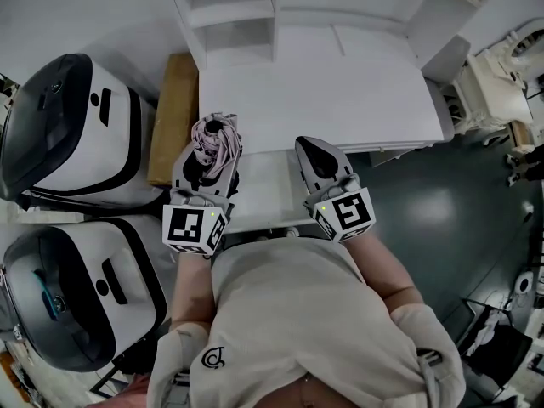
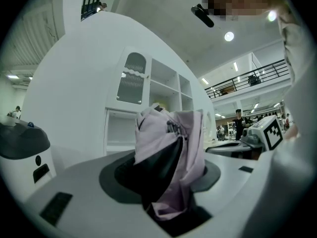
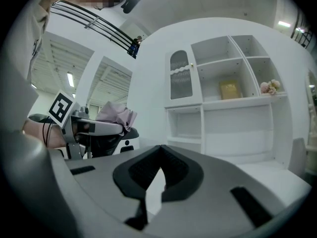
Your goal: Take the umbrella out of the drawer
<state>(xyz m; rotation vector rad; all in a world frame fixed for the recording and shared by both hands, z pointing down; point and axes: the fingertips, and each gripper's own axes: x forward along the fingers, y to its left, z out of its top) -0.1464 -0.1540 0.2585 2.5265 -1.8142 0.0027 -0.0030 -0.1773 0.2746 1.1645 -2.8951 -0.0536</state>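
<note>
Left gripper (image 1: pixel 209 161) jaws clamped on bunched lilac umbrella (image 2: pixel 173 148), centre frame; soft, slippery fabric, likely light; grip stiff core. Right gripper (image 1: pixel 314 153) jaws together, empty

No legible words or numbers — only a small looping logo (image 1: pixel 214 359) on the person's shirt (image 1: pixel 289 313).

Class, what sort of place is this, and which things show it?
Likely a large indoor hall set up as a mock home: a white shelf unit, a high balcony railing, and bulky white machines on the floor.
</note>
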